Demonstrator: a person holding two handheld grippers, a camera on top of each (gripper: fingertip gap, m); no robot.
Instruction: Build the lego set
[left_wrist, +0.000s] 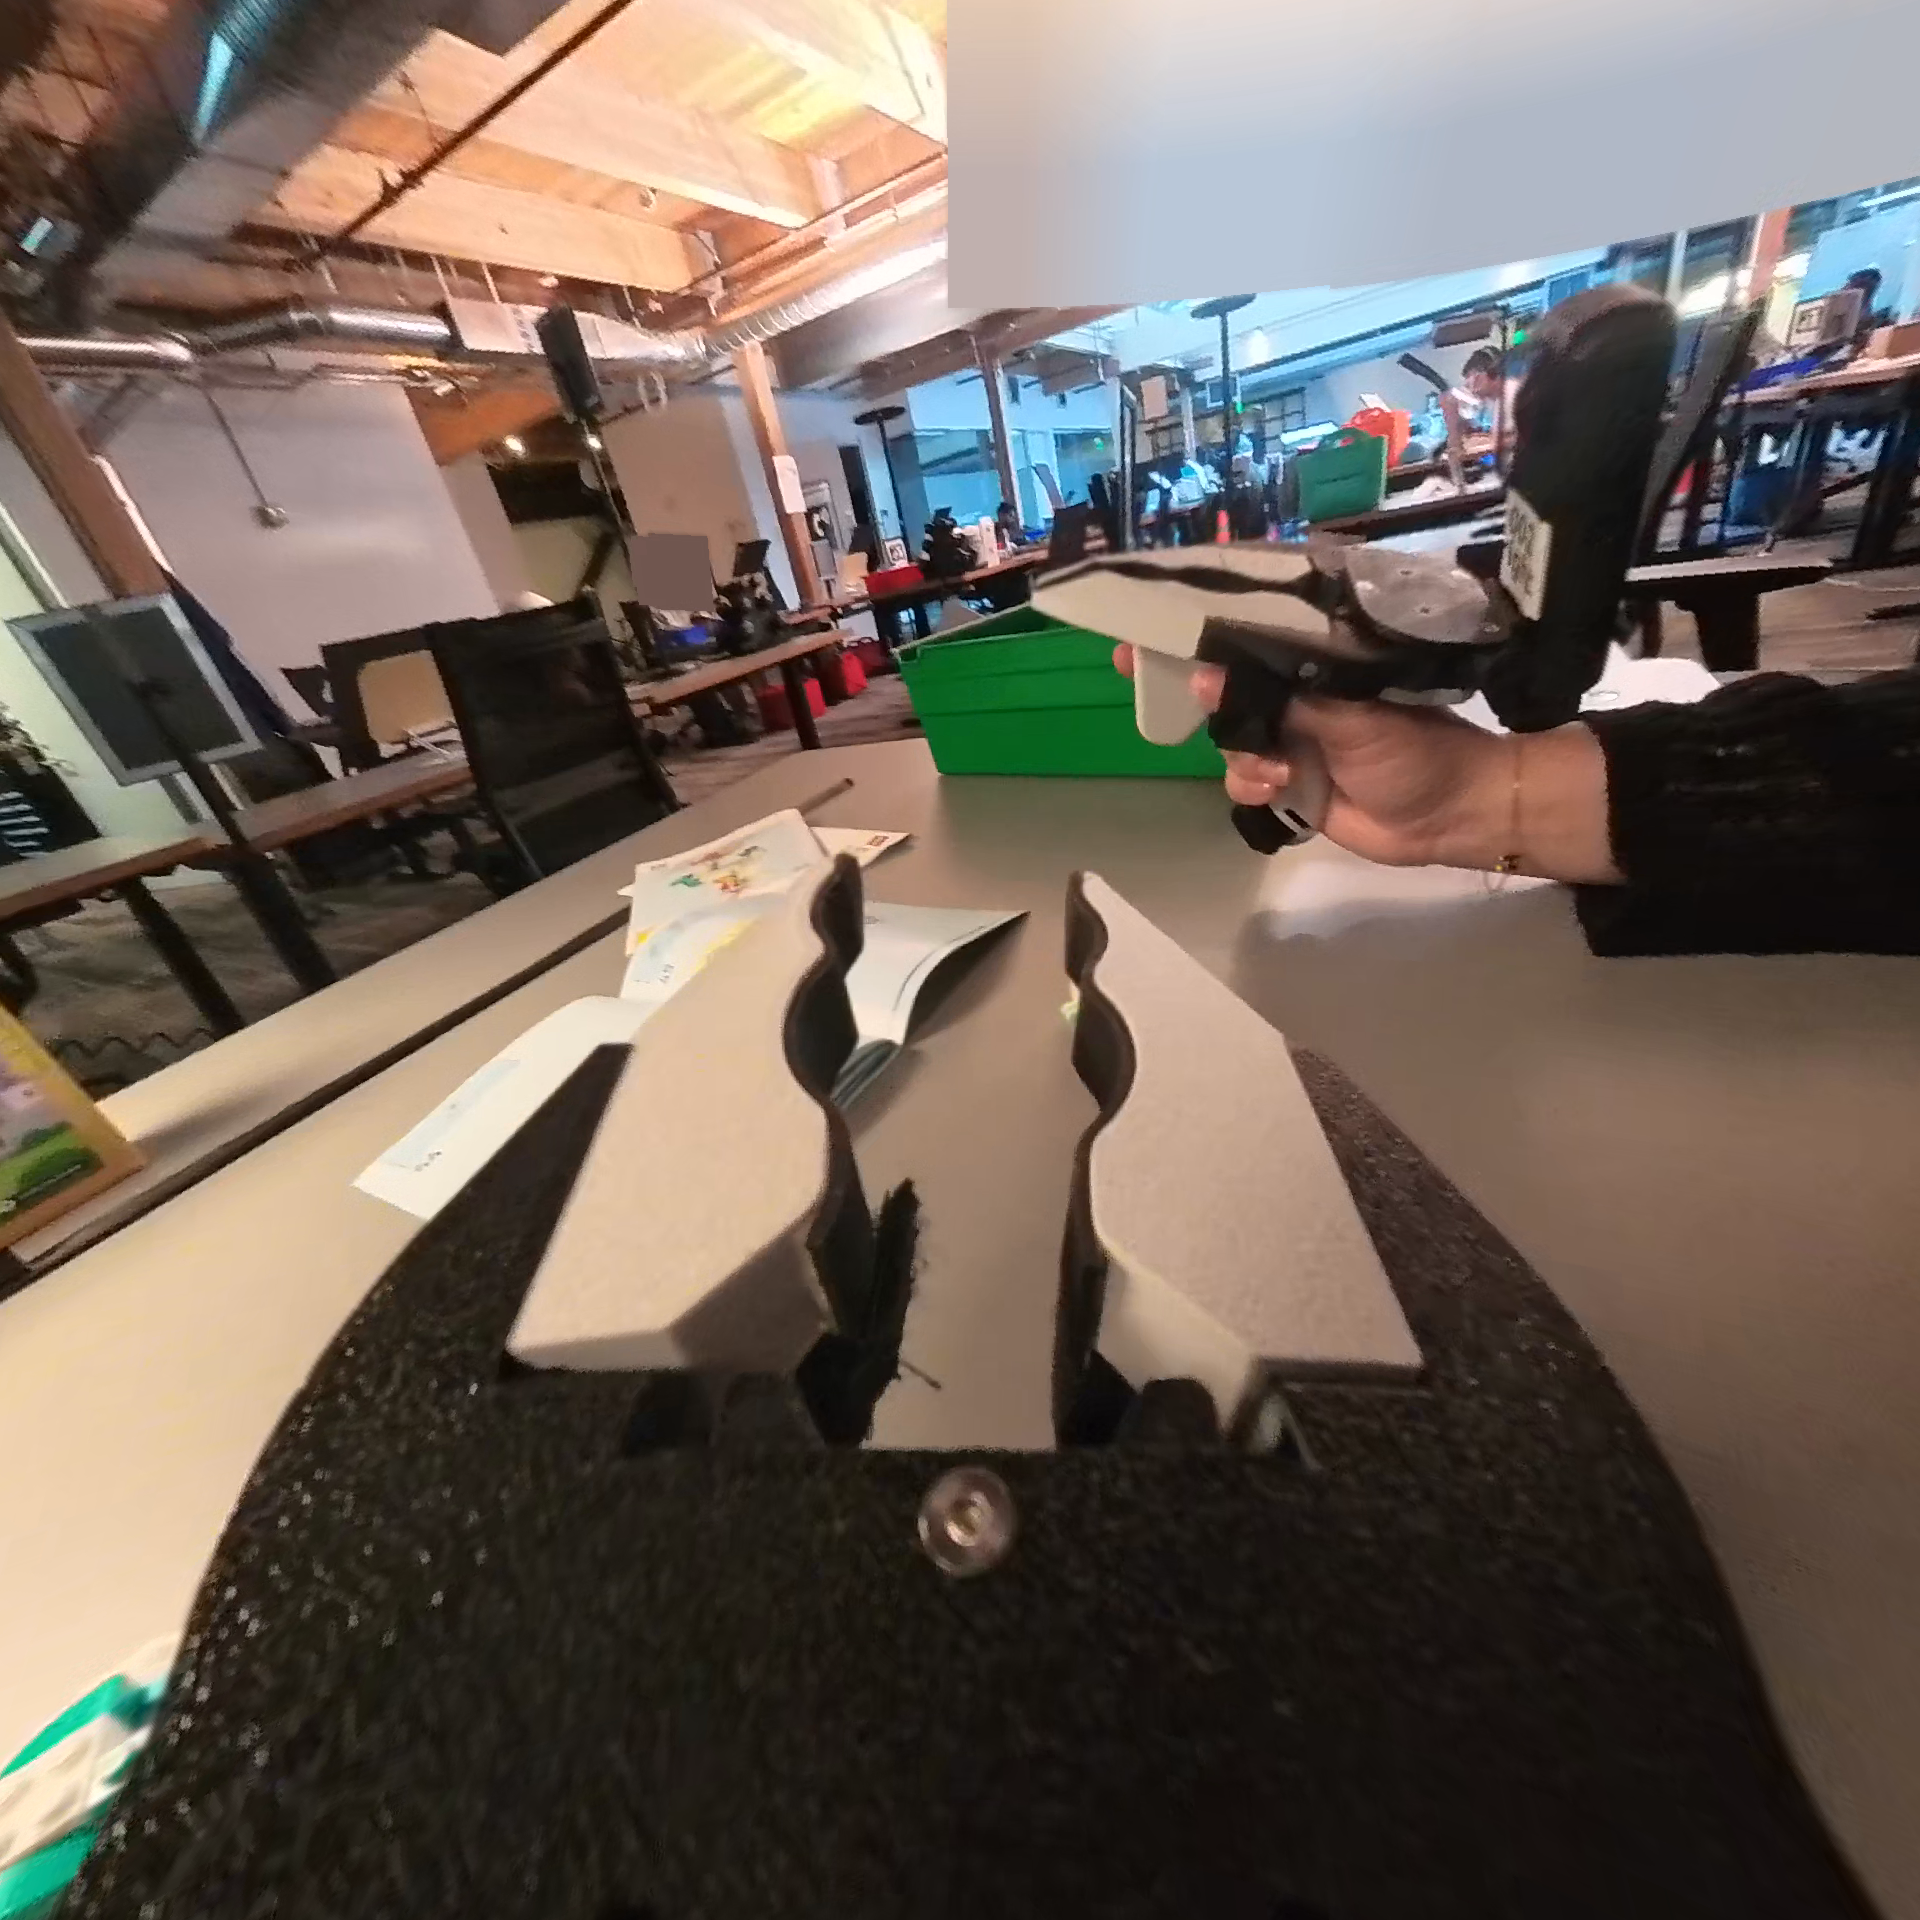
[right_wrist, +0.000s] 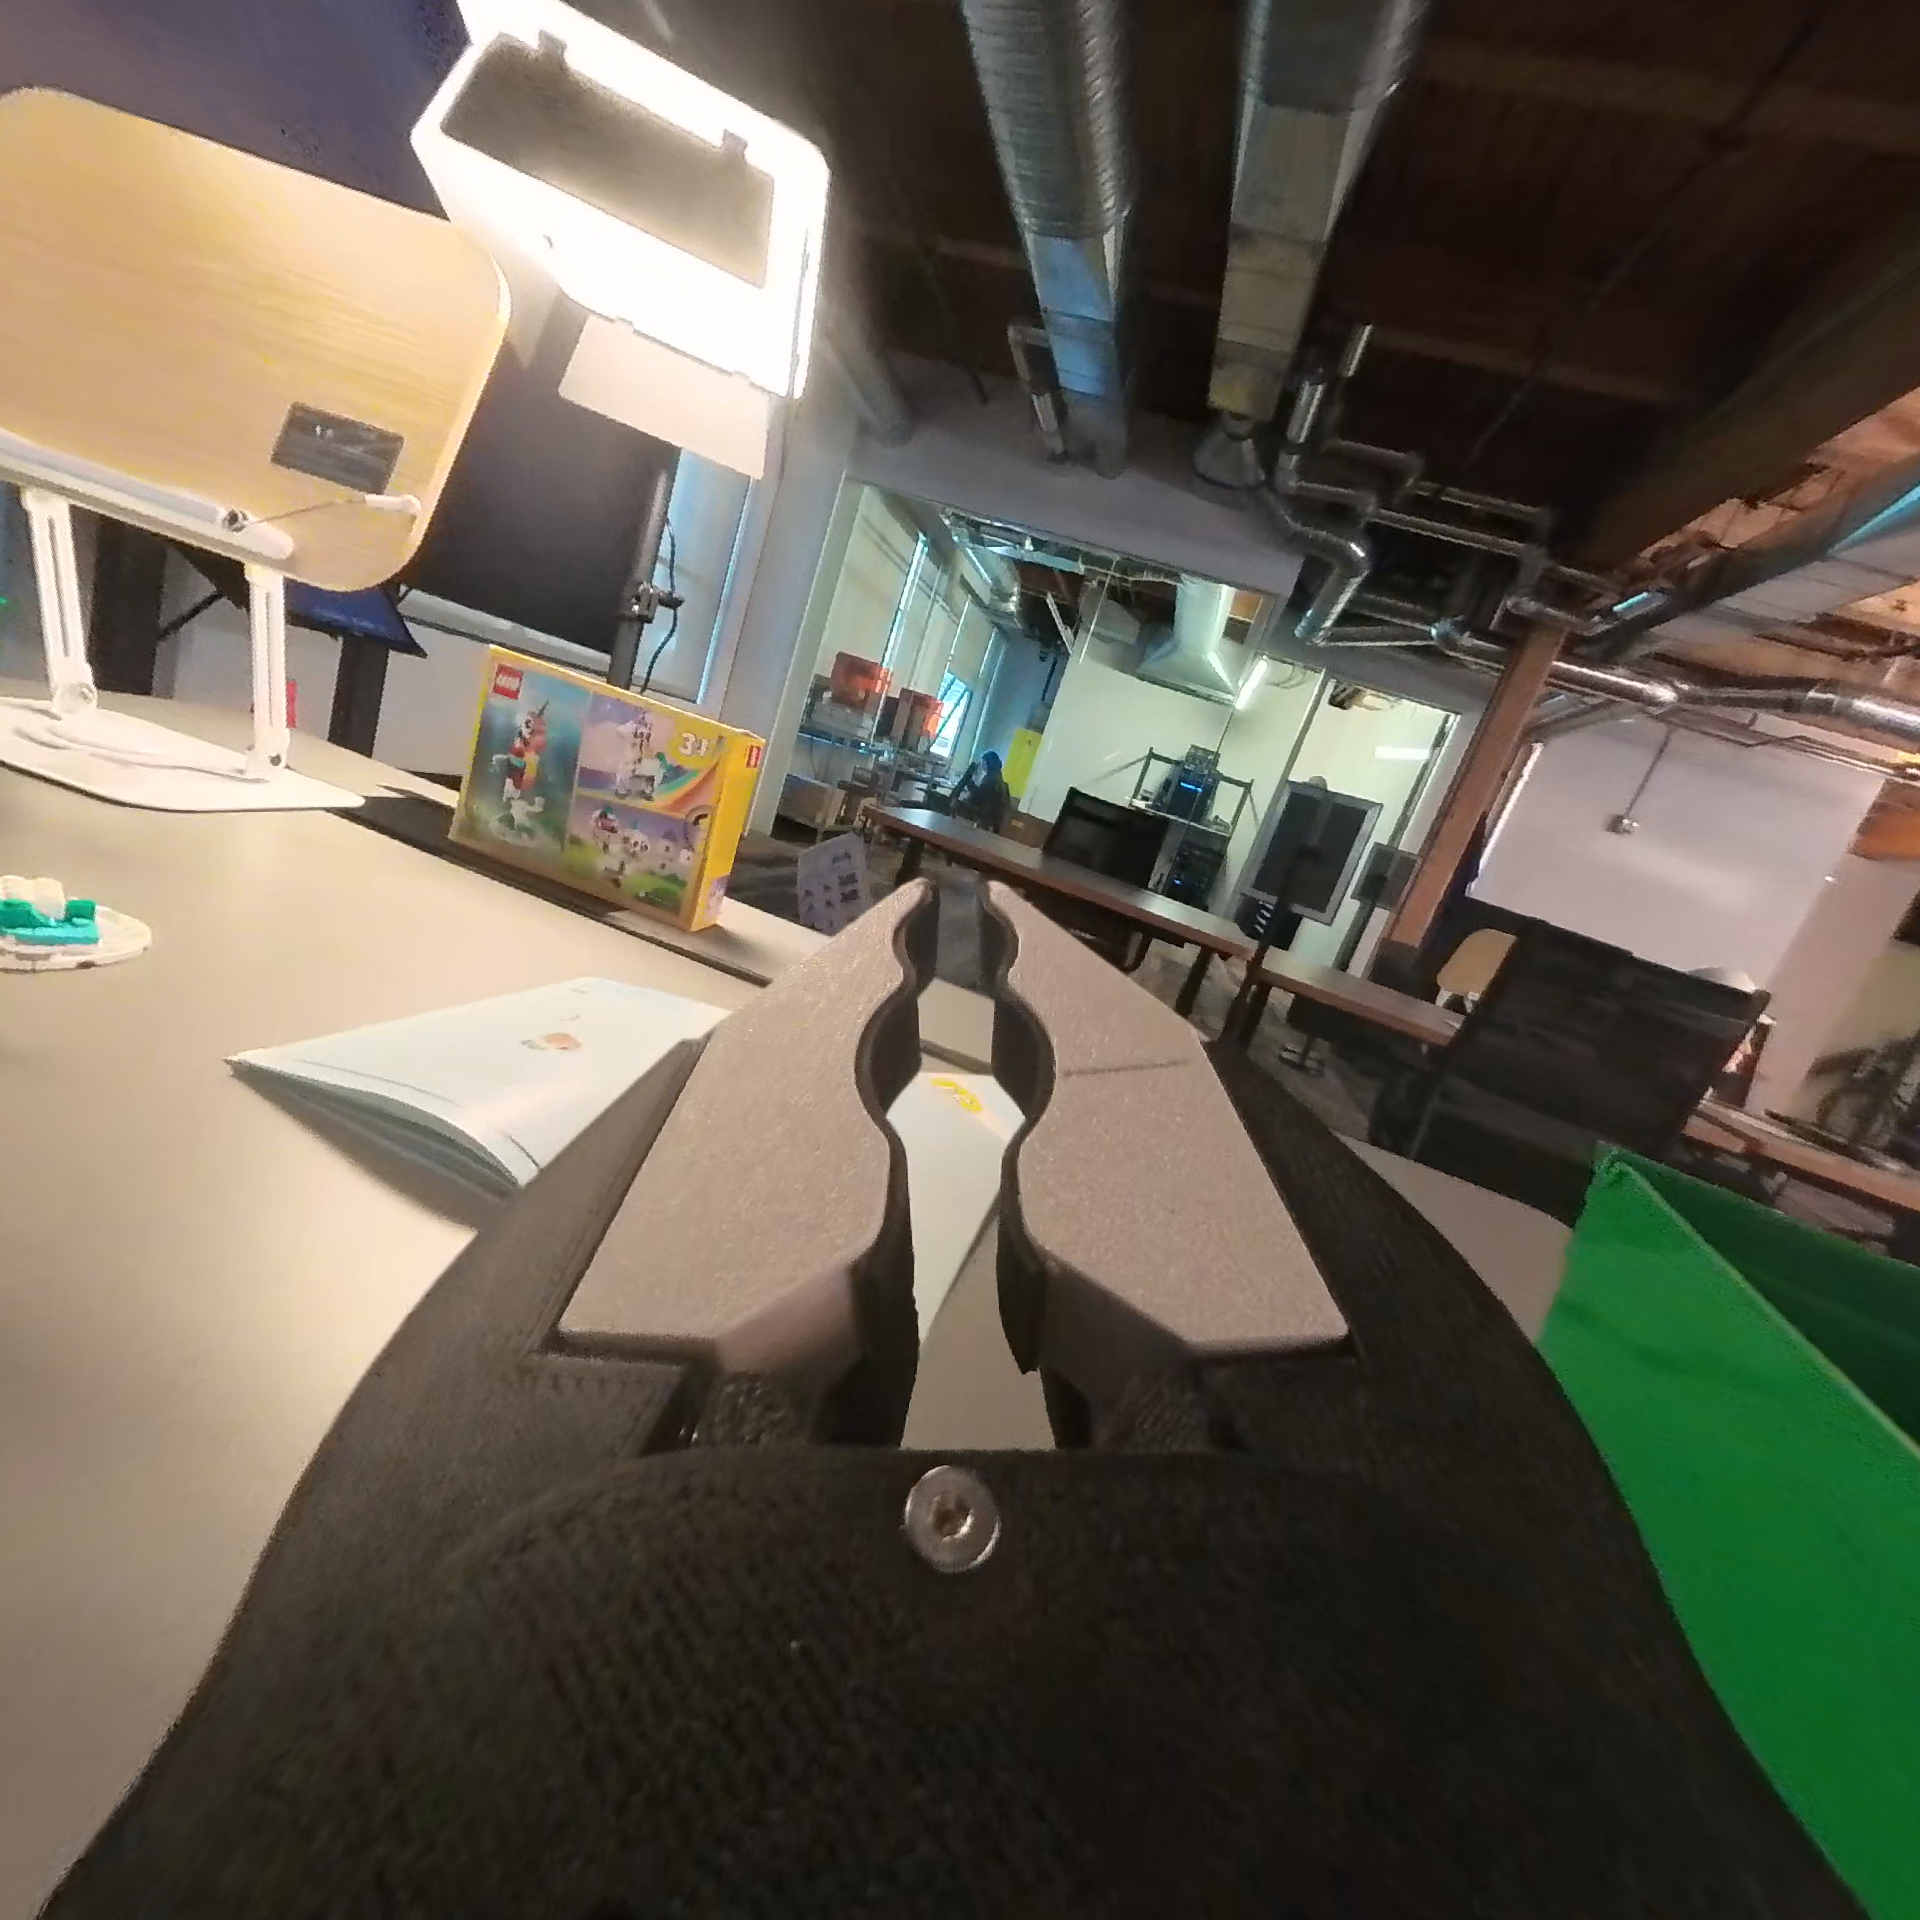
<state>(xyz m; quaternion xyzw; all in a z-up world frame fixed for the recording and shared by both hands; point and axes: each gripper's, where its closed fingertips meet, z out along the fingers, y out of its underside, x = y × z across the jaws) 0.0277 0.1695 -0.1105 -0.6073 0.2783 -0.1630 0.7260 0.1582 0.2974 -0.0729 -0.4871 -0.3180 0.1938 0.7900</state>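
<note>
Left wrist view: left gripper (left_wrist: 961, 914) agape, empty, above booklet (left_wrist: 914, 961). Right gripper (right_wrist: 958, 914) nearly closed, seemingly empty. Partial build (right_wrist: 47, 920) far left. Fetch brick from bin (right_wrist: 1745, 1382) first.

Open grey bench (left_wrist: 1507, 1195) lies ahead right of the left gripper (left_wrist: 961, 904). Instruction booklets (left_wrist: 727, 935) lie ahead left, a green bin (left_wrist: 1029, 707) stands beyond, and the right gripper (left_wrist: 1049, 597) hangs above it.
</note>
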